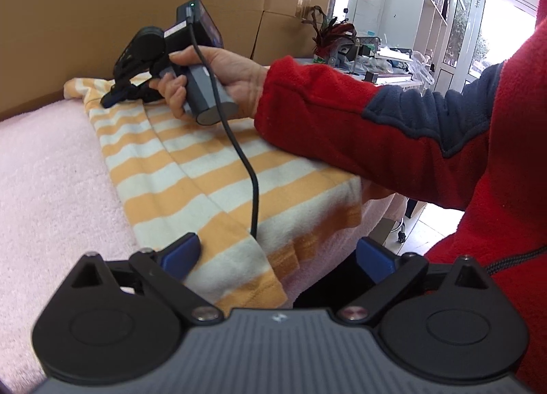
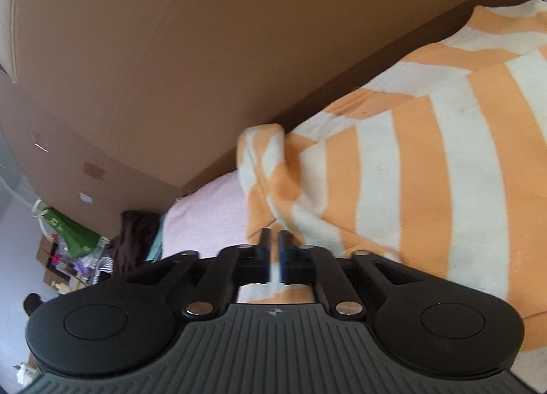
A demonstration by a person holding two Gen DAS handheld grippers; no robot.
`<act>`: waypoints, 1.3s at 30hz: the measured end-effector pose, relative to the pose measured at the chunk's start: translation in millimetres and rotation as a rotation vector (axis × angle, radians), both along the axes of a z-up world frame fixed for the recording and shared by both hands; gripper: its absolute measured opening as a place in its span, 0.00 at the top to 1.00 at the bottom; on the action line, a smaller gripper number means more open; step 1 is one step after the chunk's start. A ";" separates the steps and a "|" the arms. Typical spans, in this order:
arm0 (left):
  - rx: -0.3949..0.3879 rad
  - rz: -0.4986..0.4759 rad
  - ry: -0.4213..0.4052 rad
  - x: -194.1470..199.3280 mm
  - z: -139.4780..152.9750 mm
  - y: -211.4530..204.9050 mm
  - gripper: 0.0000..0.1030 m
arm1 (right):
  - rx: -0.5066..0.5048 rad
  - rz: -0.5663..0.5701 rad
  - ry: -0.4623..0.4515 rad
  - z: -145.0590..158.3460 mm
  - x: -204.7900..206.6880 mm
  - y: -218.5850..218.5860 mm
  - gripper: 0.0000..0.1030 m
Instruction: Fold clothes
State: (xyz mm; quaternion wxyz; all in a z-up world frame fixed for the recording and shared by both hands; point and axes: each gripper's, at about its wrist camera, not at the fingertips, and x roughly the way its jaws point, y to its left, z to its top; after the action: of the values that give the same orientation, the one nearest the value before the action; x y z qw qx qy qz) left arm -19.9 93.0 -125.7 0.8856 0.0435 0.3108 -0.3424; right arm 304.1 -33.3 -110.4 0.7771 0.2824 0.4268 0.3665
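— Where is the garment?

— The orange-and-white striped knit garment point(image 1: 205, 168) lies spread across the table, on a fluffy pale pink towel-like cover point(image 1: 51, 172) that carries it. Its far end is bunched up close to the big brown cardboard boxes point(image 1: 136, 1) behind the table.

— And the right gripper?

— The right gripper point(image 2: 274, 250), a black tool with blue pads, is clenched on a fold of the striped fabric – in its own view the two pads stand nearly together with a thin strip of pale cloth pinched between them. In the left wrist view the same tool point(image 1: 112, 98) sits at the garment's far end, held by a hand point(image 1: 218, 83) in a red fleece sleeve point(image 1: 342, 120). A black cable point(image 1: 236, 141) hangs from the tool down over the stripes.

— The left gripper?

— The left gripper point(image 1: 280, 254) is released: its blue pads stand wide apart over the garment's near hem (the left pad looks close to the cloth, but I cannot tell whether it touches).
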 end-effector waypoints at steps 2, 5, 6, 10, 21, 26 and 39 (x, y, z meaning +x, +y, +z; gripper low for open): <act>-0.005 0.003 0.007 -1.4 0.1 1.1 0.05 | -0.025 -0.008 0.000 0.2 -0.3 -0.7 1.00; -0.010 0.008 0.010 -2.7 -0.5 3.3 0.05 | -0.037 0.035 -0.022 7.2 -7.7 -1.2 0.79; -0.010 0.009 0.011 -2.6 -0.5 3.5 0.05 | -0.047 0.054 -0.023 7.4 -9.8 0.6 0.77; -0.006 0.011 0.015 -2.0 0.2 2.8 0.04 | -0.050 0.031 0.033 2.7 -11.8 -7.8 0.90; 0.035 -0.024 0.050 2.2 11.8 0.5 0.08 | 0.046 0.171 0.026 -12.4 -75.8 -59.9 0.97; 0.082 -0.012 -0.082 11.3 36.6 -1.3 0.08 | 0.040 0.168 -0.026 -10.4 -84.1 -62.2 0.97; 0.120 0.179 -0.345 123.9 76.1 -22.7 0.45 | 0.027 -0.113 -0.032 -11.2 -91.1 -154.1 0.99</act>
State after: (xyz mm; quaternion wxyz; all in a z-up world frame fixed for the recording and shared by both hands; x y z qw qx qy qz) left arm 104.0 70.3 -49.6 0.9484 0.1262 0.1769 -0.2308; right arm 212.9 -187.5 -121.6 0.7994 0.3105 0.3926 0.3321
